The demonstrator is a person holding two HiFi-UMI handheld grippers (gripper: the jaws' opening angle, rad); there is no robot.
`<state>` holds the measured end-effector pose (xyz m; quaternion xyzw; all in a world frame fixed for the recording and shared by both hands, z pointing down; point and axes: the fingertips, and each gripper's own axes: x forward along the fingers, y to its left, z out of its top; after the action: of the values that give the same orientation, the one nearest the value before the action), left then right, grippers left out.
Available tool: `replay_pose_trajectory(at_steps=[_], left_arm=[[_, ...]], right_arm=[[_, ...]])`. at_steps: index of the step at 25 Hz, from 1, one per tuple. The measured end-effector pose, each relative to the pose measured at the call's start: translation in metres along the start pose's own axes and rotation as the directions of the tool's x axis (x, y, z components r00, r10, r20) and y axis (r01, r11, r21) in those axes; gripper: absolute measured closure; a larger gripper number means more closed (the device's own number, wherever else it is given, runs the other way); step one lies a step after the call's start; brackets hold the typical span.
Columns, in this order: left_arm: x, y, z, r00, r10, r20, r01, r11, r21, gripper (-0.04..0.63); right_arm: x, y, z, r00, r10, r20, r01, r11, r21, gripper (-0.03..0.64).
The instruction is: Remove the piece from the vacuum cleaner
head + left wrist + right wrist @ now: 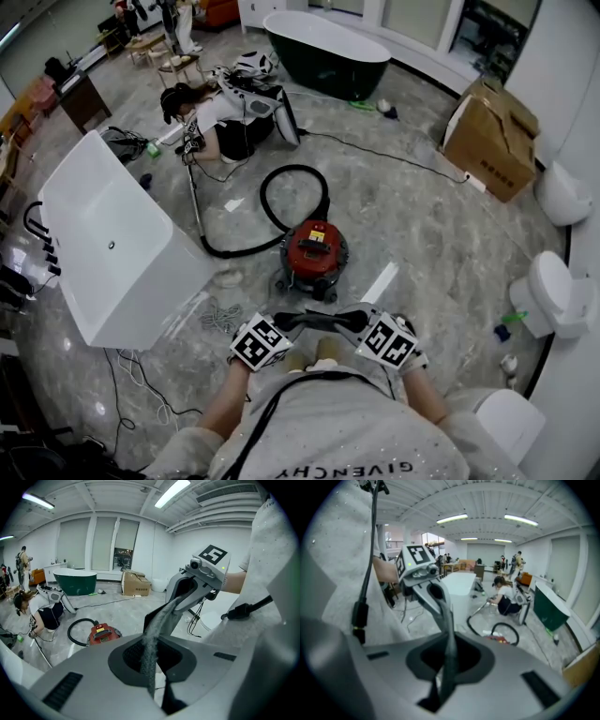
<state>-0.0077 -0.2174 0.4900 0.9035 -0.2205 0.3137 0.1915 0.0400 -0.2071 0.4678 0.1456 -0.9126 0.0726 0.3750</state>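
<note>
My left hand-held gripper is closed, its jaws pressed into one thin strip with nothing between them. My right hand-held gripper has its jaws drawn together the same way, and it is empty too. I hold the two low in front of my chest, pointing at each other. From the head view their dark tips overlap, so I cannot tell whether they touch. The marker cubes cover most of my hands.

The red vacuum cleaner stands on the grey marble floor ahead of me, apart from both grippers. Its black hose loops behind it and runs on into a thin wand. The wand reaches toward a crouching person, and its far end is lost against them. Which piece comes off I cannot make out, as the fittings on the canister are too small to read.

In the left gripper view the gripper's grey body cuts off the lower part of the vacuum cleaner. In the right gripper view only a red sliver of it shows.

A white bathtub stands to my left just beside the hose, a dark green bathtub stands farther back, and a cardboard box is at the right
</note>
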Motion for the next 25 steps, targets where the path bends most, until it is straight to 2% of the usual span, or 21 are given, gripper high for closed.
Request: replay_pose_trajectory(at_steps=[25], left_arm=[[-0.0005,0.0057,0.0003,1.000,-0.013,-0.028,0.014,1.000,0.007,0.565]], right_arm=[[0.0035,-0.0042,0.0031,1.000,0.016,-0.006,-0.016,1.000,-0.015,0.575]])
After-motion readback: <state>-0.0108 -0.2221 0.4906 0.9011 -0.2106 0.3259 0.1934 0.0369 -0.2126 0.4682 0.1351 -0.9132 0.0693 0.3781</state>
